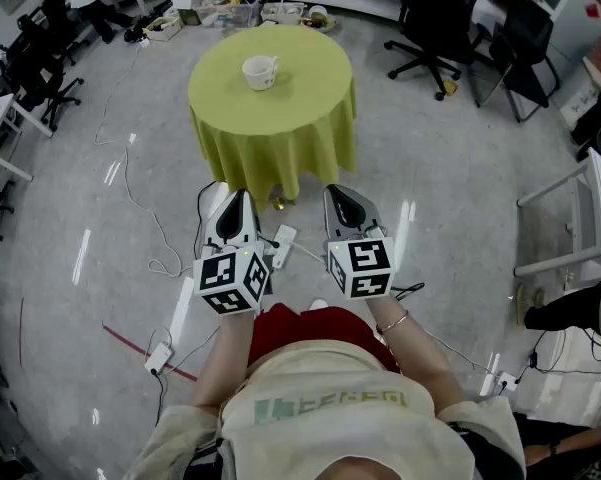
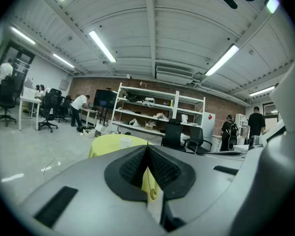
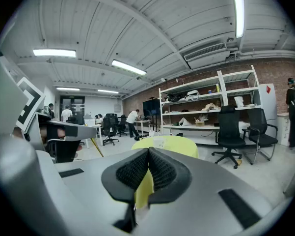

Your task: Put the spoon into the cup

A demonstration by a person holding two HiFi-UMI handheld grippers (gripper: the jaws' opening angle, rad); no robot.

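A white cup (image 1: 260, 71) stands on a round table with a yellow-green cloth (image 1: 272, 108), well ahead of me. I cannot make out a spoon in any view. My left gripper (image 1: 233, 209) and right gripper (image 1: 342, 204) are held side by side in front of my body, short of the table, both shut with nothing between the jaws. In the left gripper view the cup (image 2: 125, 141) shows small on the table (image 2: 113, 145) beyond the closed pads (image 2: 147, 167). The right gripper view shows the table (image 3: 170, 145) past its closed pads (image 3: 148, 170).
Cables and a power strip (image 1: 281, 246) lie on the floor between me and the table. Black office chairs (image 1: 432, 38) stand at the right, more chairs (image 1: 35, 63) at the left. A white desk (image 1: 580, 218) is at the right. Shelving (image 2: 152, 112) and people stand far back.
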